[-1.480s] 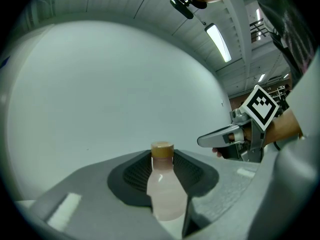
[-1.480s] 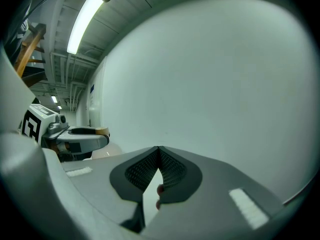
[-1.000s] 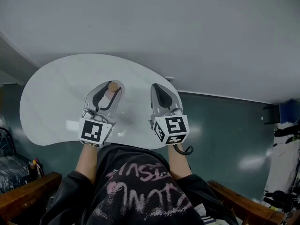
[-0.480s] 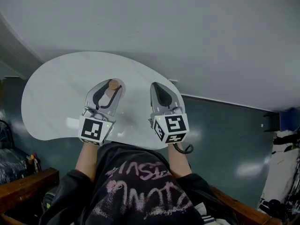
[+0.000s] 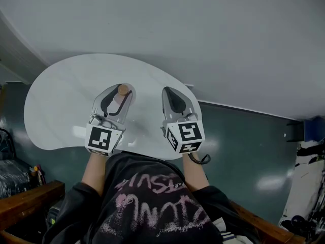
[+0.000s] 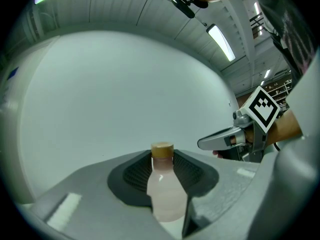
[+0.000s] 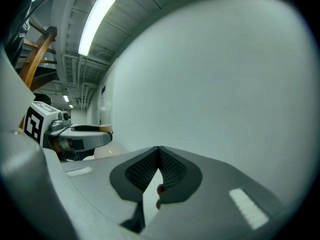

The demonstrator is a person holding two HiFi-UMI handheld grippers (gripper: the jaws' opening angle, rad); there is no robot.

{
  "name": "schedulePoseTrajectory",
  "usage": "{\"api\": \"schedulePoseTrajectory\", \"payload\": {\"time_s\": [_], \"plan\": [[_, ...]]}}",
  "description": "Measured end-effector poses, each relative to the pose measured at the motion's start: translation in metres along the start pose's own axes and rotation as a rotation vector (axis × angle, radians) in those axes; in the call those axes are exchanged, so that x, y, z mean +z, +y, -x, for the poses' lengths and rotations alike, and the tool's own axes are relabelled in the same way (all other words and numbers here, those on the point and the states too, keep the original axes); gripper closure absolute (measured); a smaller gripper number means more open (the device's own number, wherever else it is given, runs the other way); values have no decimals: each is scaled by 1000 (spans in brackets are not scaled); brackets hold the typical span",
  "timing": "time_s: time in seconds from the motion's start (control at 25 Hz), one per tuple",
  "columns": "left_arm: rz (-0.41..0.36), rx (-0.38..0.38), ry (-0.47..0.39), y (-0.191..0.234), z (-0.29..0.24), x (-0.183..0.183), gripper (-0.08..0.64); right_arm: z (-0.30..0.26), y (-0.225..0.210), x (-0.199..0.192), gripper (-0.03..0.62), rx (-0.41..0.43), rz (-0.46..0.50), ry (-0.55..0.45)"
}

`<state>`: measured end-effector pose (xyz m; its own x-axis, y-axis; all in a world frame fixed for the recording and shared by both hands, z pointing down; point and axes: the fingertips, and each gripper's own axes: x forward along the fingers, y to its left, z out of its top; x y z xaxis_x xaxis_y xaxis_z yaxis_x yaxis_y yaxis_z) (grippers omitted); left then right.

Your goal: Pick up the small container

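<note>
The small container is a little translucent bottle [image 5: 120,100] with a tan cap, and my left gripper [image 5: 118,91] is shut on it over the white table [image 5: 61,100]. In the left gripper view the bottle [image 6: 165,194] stands upright between the dark ribbed pads [image 6: 135,176], its cap at the fingertips of the left gripper [image 6: 163,163]. My right gripper [image 5: 169,91] hovers beside it to the right, shut with nothing in it. In the right gripper view the right gripper [image 7: 158,150] has its pads meeting at a point. Whether the bottle rests on the table is unclear.
The table is kidney-shaped, with its near edge [image 5: 147,154] just in front of the person's dark shirt. A dark green floor [image 5: 244,146] lies to the right. Wooden furniture [image 5: 28,202] stands at the lower left, and a pale wall [image 5: 203,34] rises behind the table.
Both grippers keep their places and the left one stays shut on the bottle. Only the head camera has shifted a little.
</note>
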<state>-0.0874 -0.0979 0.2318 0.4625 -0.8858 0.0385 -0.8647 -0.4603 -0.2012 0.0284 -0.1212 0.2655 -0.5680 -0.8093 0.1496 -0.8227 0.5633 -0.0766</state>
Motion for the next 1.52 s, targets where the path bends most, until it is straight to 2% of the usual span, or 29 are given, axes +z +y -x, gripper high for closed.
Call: {"api": "schedulePoseTrajectory", "payload": {"time_s": [1.52], "plan": [[-6,12,-2,4,3,-1,425,10,-13,3,584,-43,1,-28]]}}
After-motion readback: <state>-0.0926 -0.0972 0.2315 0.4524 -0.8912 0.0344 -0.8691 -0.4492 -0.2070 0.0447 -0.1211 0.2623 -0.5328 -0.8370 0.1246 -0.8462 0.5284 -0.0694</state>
